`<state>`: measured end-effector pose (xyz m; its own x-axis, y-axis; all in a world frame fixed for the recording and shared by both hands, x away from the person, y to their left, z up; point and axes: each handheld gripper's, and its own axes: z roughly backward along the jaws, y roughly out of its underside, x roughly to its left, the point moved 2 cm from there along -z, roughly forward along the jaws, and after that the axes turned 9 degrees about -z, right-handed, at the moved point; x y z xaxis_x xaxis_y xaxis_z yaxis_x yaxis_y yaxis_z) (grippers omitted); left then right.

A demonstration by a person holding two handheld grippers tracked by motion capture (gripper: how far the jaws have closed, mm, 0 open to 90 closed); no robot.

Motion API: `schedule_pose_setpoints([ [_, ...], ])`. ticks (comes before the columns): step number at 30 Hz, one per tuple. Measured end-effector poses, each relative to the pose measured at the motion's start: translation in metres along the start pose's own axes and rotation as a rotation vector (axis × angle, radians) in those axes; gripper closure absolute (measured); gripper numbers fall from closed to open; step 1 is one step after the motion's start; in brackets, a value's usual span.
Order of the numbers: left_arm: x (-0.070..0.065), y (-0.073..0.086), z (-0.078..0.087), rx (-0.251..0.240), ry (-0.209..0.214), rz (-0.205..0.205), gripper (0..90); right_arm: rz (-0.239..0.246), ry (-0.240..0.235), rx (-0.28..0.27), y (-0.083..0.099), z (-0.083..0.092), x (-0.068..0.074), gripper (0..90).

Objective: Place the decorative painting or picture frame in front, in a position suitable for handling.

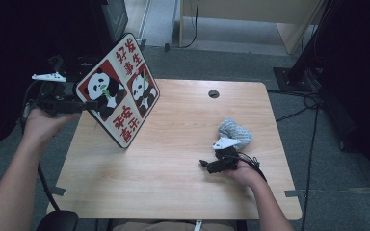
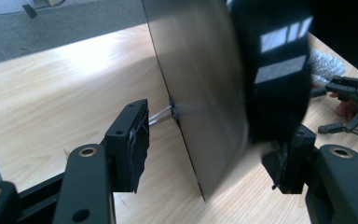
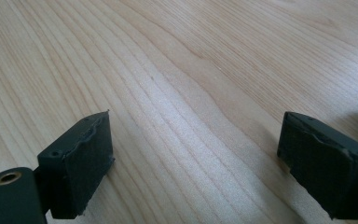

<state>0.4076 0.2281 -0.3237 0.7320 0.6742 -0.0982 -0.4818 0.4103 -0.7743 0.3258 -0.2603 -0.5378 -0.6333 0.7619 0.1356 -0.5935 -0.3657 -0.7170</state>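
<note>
Left hand-held gripper (image 1: 84,104) straddles the panda board (image 1: 120,89) (tilted).

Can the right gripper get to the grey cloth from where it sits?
Probably yes. The right gripper rests open on the table, and the grey cloth lies just beyond that hand with nothing between; the panda board stands far off.

The panda board (image 1: 118,90) stands tilted at the table's (image 1: 173,183) left side, beside the left gripper (image 1: 84,105). A cloth (image 1: 234,131) lies well apart at the right, just behind the right gripper (image 1: 206,165).
</note>
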Motion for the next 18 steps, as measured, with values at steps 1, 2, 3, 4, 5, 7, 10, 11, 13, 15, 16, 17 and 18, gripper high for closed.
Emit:
schedule_pose_setpoints([
  [1,0.002,-0.007,0.001,0.002,-0.002,0.002,39.2,0.0,0.001,0.0,0.0,0.0,0.0,10.3],
  [2,0.002,-0.007,0.001,0.002,-0.002,0.002,39.2,0.0,0.001,0.0,0.0,0.0,0.0,10.3],
  [3,0.003,-0.01,0.002,-0.001,0.0,0.005,39.2,0.0,0.0,0.0,0.0,0.0,0.0,10.3],
  [4,0.004,-0.014,0.003,0.005,-0.006,0.009,39.4,0.0,0.0,0.0,0.0,0.0,0.0,10.3],
  [5,0.005,-0.017,0.003,0.008,-0.007,0.012,39.7,-0.001,0.0,0.001,0.0,0.0,0.0,10.2],
  [7,0.008,-0.025,0.004,0.007,-0.003,0.015,39.9,0.0,0.0,0.0,0.0,0.0,0.0,10.1],
  [10,0.011,-0.035,0.005,0.026,-0.012,0.01,40.8,0.002,0.0,0.0,0.0,0.0,0.0,10.0],
  [11,0.012,-0.039,0.005,0.031,-0.011,0.009,41.1,0.001,0.0,0.001,0.0,0.0,0.0,10.0],
  [13,0.014,-0.045,0.003,0.042,-0.013,0.005,41.4,0.002,0.0,0.001,0.0,0.0,0.0,9.9],
  [15,0.014,-0.052,0.0,0.064,-0.018,-0.003,41.4,0.002,0.0,0.001,0.0,0.0,0.0,9.9],
  [16,0.015,-0.055,-0.001,0.067,-0.017,-0.004,41.5,0.005,0.0,0.0,0.0,0.0,0.0,9.9],
  [17,0.015,-0.058,-0.002,0.072,-0.016,-0.005,42.2,0.004,0.0,0.0,0.0,0.0,0.0,9.9],
  [18,0.016,-0.061,-0.004,0.077,-0.015,-0.006,42.2,0.004,0.0,0.0,0.0,0.0,0.0,9.9],
])
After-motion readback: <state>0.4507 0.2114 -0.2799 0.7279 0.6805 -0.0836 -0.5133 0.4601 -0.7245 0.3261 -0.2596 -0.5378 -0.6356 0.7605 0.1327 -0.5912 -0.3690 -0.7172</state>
